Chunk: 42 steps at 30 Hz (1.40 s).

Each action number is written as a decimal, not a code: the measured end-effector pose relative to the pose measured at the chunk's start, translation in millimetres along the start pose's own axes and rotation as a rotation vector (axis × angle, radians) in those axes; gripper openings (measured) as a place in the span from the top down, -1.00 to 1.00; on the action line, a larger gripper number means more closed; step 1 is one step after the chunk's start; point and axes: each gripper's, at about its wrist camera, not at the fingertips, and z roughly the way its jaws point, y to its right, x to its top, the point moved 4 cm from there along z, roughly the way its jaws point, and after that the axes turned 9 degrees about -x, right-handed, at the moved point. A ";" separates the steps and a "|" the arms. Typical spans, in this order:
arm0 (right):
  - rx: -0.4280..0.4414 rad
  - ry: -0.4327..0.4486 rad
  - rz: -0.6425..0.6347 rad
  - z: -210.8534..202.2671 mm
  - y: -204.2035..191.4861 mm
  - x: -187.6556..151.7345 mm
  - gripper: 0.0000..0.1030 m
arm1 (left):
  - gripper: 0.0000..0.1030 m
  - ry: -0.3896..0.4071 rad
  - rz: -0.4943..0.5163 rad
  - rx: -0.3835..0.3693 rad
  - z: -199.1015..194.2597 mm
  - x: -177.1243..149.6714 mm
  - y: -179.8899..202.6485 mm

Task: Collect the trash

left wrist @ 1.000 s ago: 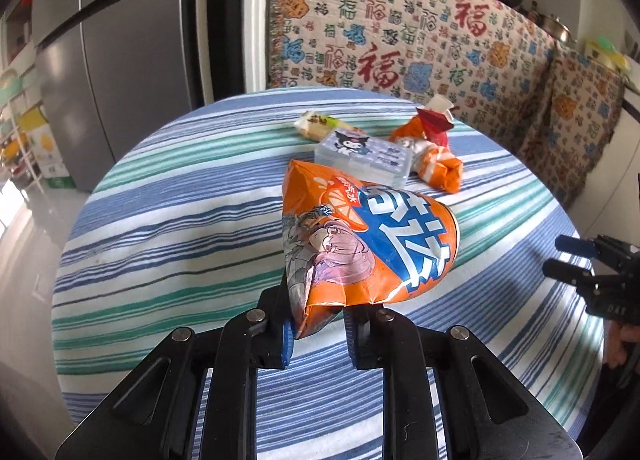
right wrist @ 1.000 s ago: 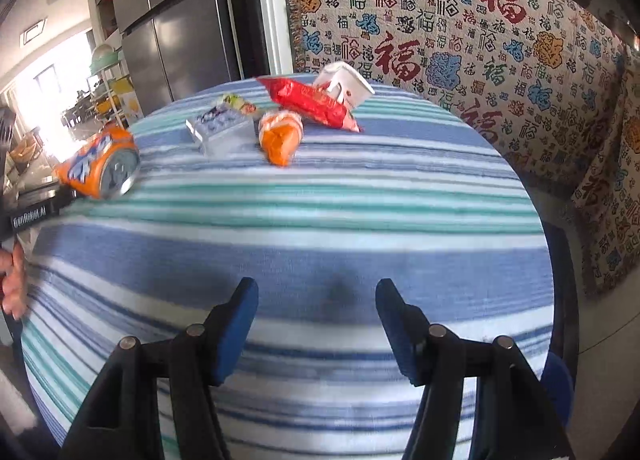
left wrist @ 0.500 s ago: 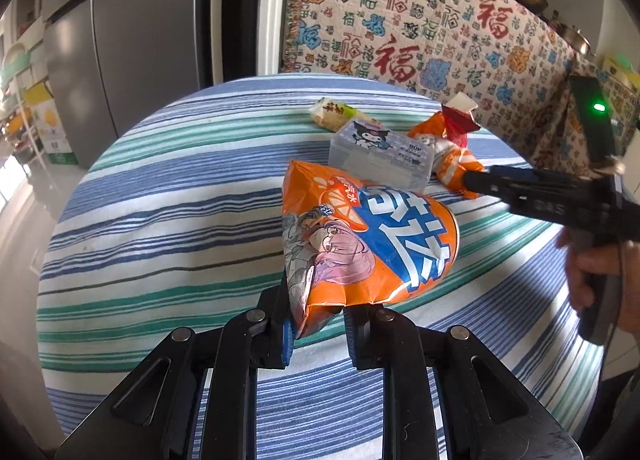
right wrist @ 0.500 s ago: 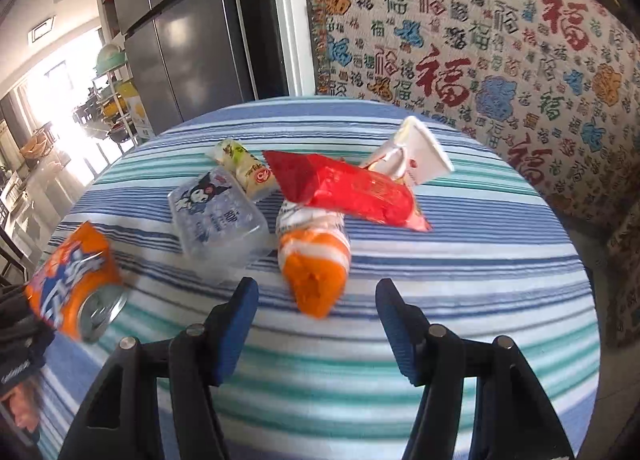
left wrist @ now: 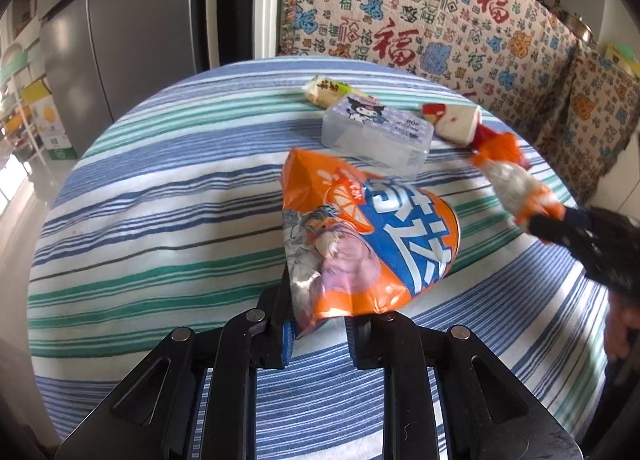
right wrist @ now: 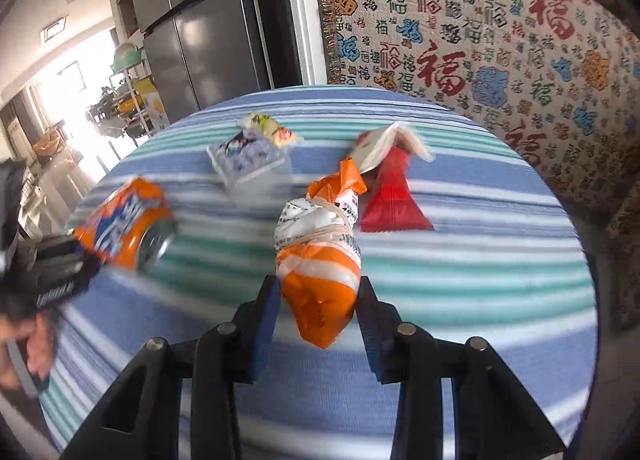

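Note:
A crushed orange soda can [left wrist: 372, 236] hangs above the striped tablecloth between the pads of my left gripper [left wrist: 318, 324], whose jaws are opening slightly while the can still sits in them. The same can [right wrist: 124, 219] and left gripper [right wrist: 60, 272] show at the left of the right wrist view. My right gripper [right wrist: 318, 300] is closing on an orange-and-white wrapped packet [right wrist: 320, 252], and both pads touch its sides. From the left wrist view that packet [left wrist: 512, 183] tilts up from the right gripper [left wrist: 560, 227].
On the round striped table [left wrist: 160, 219] lie a clear box with a cartoon label [right wrist: 250, 159], a green-and-white snack wrapper [right wrist: 268, 127], a red wrapper [right wrist: 392, 195] and a white paper cup [right wrist: 384, 143]. A patterned cloth [left wrist: 420, 19] and a grey fridge [left wrist: 120, 39] stand behind.
My right gripper has travelled forward across the table to the orange-and-white packet, and its jaws have narrowed around it. The left gripper has stayed put with the can.

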 end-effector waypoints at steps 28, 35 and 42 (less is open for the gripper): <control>-0.095 -0.078 -0.031 5.0 1.3 -29.5 -0.61 | -0.90 -0.034 -0.013 -0.030 13.9 13.3 -21.5; -0.095 -0.078 -0.031 4.7 1.7 -29.4 -0.61 | -0.89 -0.066 0.042 0.080 20.9 11.7 -14.5; -0.095 -0.078 -0.032 4.6 1.8 -29.3 -0.61 | -0.99 -0.071 0.033 0.108 23.0 10.1 -18.2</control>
